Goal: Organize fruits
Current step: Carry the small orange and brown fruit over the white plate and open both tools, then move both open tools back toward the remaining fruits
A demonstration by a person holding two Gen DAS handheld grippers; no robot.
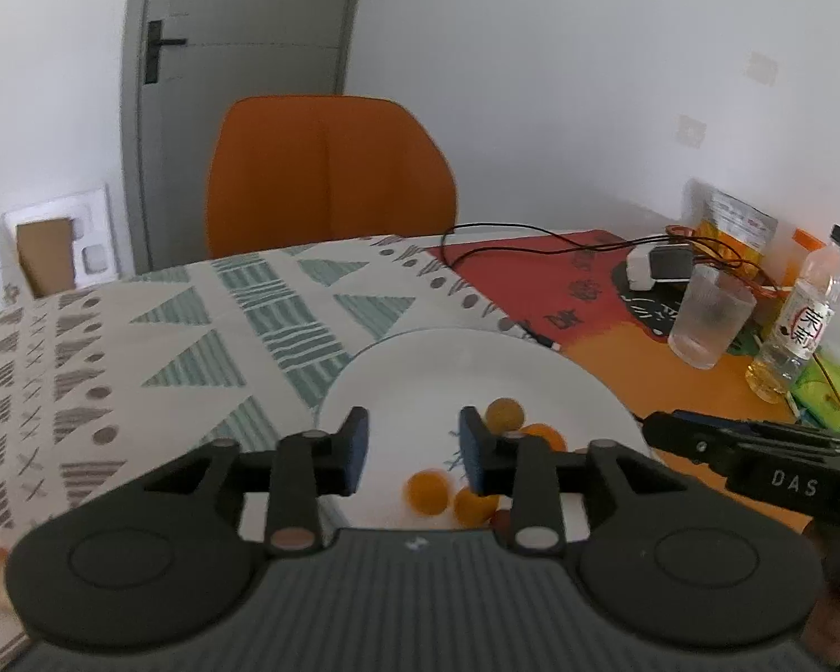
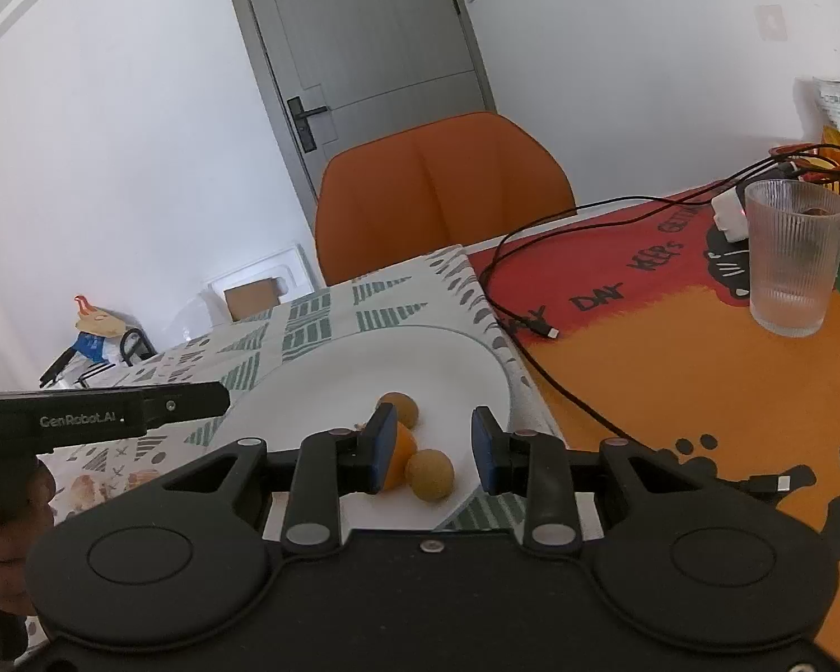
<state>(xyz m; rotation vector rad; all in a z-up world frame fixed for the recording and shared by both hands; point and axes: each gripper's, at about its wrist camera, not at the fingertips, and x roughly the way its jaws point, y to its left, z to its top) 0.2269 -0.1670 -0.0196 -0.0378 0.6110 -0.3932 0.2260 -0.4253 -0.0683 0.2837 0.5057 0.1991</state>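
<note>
Desk covering, left: cloth (image 1: 140, 336) printed with green and grey triangles, lying flat on the desk.
Chair: orange upholstered backrest (image 1: 330, 173) behind the far desk edge, in front of a grey door (image 1: 241, 17).
Left hand-held gripper (image 1: 414, 451): jaws parted, nothing between the blue pads; it hovers over the plate.
Plate: round white ceramic plate (image 1: 420, 369) resting partly on the cloth, partly on the mat.
Fruits: small round orange fruits (image 1: 428, 490) and a duller brown-yellow round fruit (image 1: 504, 413), all grouped on the plate's near right portion.
Right hand-held gripper (image 2: 434, 456): jaws parted, gripping nothing; a tan round fruit (image 2: 430, 475) lies on the plate below the gap, untouched by the pads as far as the view shows.
Desk covering, right: red and orange mat (image 2: 672, 347) with black lettering.
Cable: black cable (image 2: 532, 274) trailing across the mat.
Glass: ribbed clear tumbler (image 2: 792, 257) standing upright on the mat.
Bottle: clear plastic bottle (image 1: 801, 319) with a black cap, upright beside the tumbler.
</note>
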